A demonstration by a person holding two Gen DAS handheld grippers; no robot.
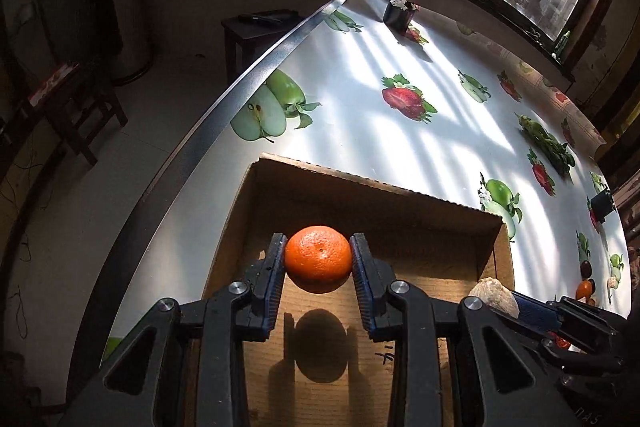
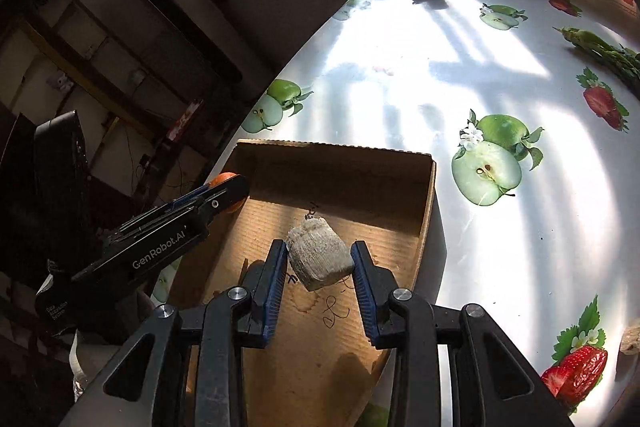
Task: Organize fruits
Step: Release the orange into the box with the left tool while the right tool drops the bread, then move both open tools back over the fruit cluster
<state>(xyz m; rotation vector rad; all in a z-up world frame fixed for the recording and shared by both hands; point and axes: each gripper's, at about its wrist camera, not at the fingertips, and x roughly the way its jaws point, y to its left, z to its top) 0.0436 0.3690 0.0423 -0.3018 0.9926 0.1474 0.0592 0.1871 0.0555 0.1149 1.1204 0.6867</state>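
An orange (image 1: 318, 258) sits clamped between the two blue-padded fingers of the left gripper (image 1: 318, 261), held in the air above the floor of an open cardboard box (image 1: 360, 203), where its round shadow falls. Beside it, the right gripper (image 2: 320, 263) is closed on a pale, rough, beige-grey lump (image 2: 320, 255) with a netted surface; what kind of fruit it is cannot be told. That lump too hangs over the box (image 2: 400, 187), above some handwritten scribbles on the cardboard. From the right wrist view, the left gripper (image 2: 236, 191) reaches in from the left edge of the box, with only a sliver of the orange (image 2: 224, 178) showing behind its finger. The box rests on a table (image 1: 360, 131) covered in a glossy white cloth printed with green apples and strawberries, striped by sunlight. Farther off on the table lie a bunch of leafy greens (image 1: 548, 143), a dark jar (image 1: 398, 13) near the far edge, and another small orange (image 1: 583, 289) at the right. Windows run behind the table.
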